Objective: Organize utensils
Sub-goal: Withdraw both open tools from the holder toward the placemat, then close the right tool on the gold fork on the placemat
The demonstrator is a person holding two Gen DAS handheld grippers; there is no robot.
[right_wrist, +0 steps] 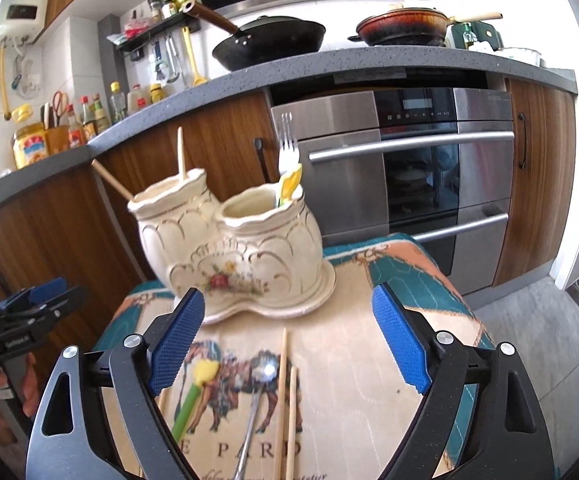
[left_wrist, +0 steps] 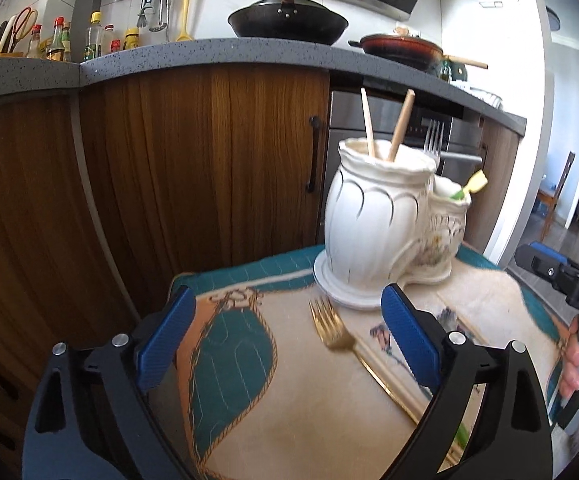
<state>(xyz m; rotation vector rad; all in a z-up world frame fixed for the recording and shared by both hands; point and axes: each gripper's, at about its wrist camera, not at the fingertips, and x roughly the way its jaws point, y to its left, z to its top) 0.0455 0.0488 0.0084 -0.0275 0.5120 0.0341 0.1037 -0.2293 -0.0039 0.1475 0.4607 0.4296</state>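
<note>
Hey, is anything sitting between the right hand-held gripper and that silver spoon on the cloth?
Nothing visible blocks it. The right hand-held gripper is open and empty, and the spoon lies uncovered on the cloth just ahead of its fingers. Chopsticks lie close beside the spoon on one side, a yellow-green utensil on the other.

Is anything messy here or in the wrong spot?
Yes. A gold fork, a spoon and loose chopsticks lie on the cloth instead of standing in the holder.
</note>
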